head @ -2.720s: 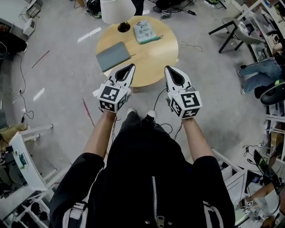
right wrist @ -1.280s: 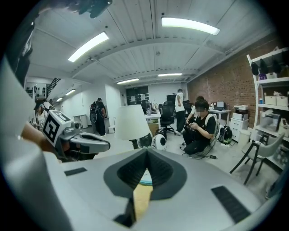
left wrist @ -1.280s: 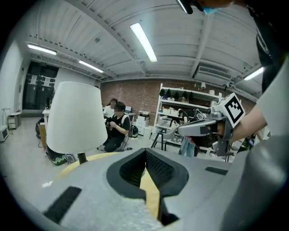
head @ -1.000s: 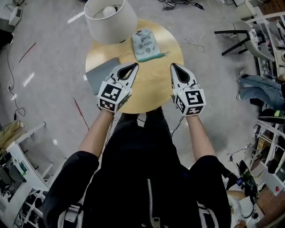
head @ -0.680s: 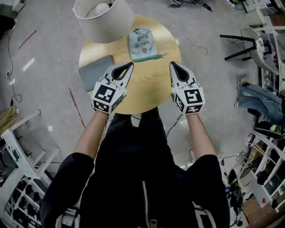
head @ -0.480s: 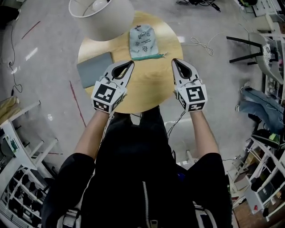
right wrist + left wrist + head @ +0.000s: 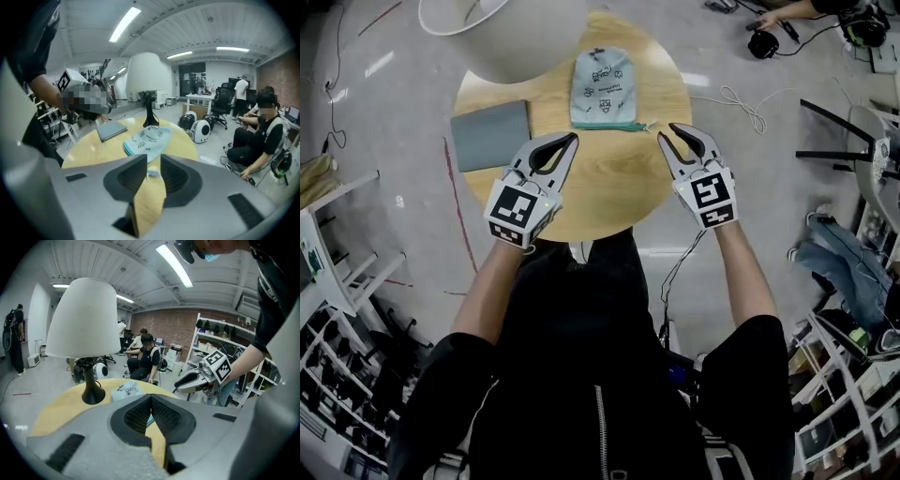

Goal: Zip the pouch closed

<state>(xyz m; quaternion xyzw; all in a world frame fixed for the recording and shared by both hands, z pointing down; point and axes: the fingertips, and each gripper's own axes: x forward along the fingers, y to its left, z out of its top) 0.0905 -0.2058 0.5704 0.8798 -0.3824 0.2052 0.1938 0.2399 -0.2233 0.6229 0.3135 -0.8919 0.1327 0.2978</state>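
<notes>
A light blue printed pouch [image 7: 603, 80] lies flat on the round wooden table [image 7: 609, 192], with its teal zip edge [image 7: 605, 125] towards me. My left gripper [image 7: 572, 139] hovers short of the zip's left part, shut on nothing. In the left gripper view its jaws [image 7: 151, 397] meet in front of the pouch [image 7: 127, 390]. My right gripper [image 7: 668, 133] is just right of the zip's end. Its jaws have just been opening and nothing is between them. In the right gripper view the pouch [image 7: 149, 139] lies beyond the right gripper [image 7: 153, 159], and the zip pull [image 7: 152, 174] shows through the gap.
A lamp with a white shade [image 7: 502, 28] stands at the table's far left, its black foot [image 7: 93, 394] beside the pouch. A grey pad [image 7: 490, 134] lies on the left. Cables, chairs and shelves ring the table. People sit in the background [image 7: 265, 131].
Both grippers have come down closer to the table and the pouch. The right jaws, shut before, now stand apart. The left jaws stay shut.
</notes>
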